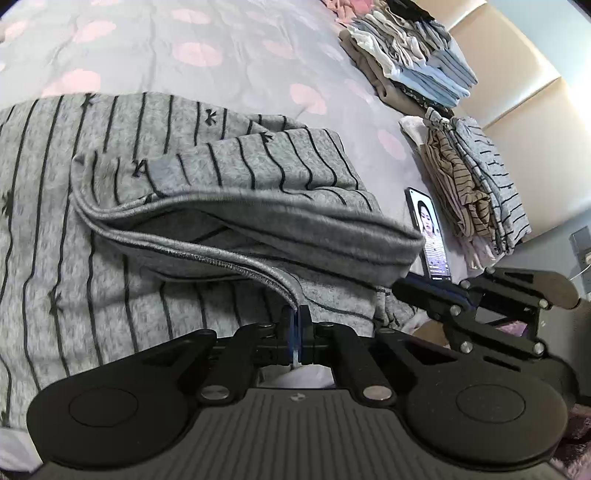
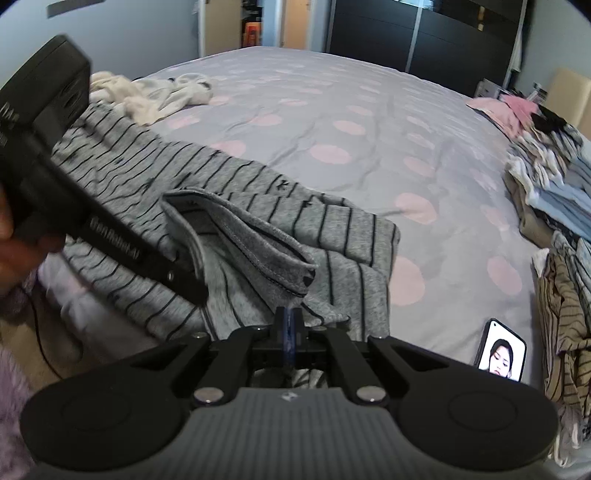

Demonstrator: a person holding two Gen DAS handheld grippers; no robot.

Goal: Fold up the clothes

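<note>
— Count, please.

— One grey striped garment, spread on the near side of the bed with its hem lifted into a fold. Two grippers. The left gripper had its fingers pressed together on the garment's stitched edge; the right gripper was likewise clamped on that cloth, at the raised hem.

— Other things?

— One phone, lit, lying on the spotted cover just beside the folded clothes. Two stacks showed from the left wrist: a blue and white stack farther off, a brown and grey striped stack nearer. Both sat against the cream headboard.

— What did only one camera catch?

— The right wrist alone showed a loose pale heap of clothes at the far left of the bed, a dark wardrobe and one pink item beyond the stacks. It also showed the left gripper's body from outside, reaching into the fold. The left wrist caught the right gripper at its right edge, its fingertips hidden by cloth.
</note>
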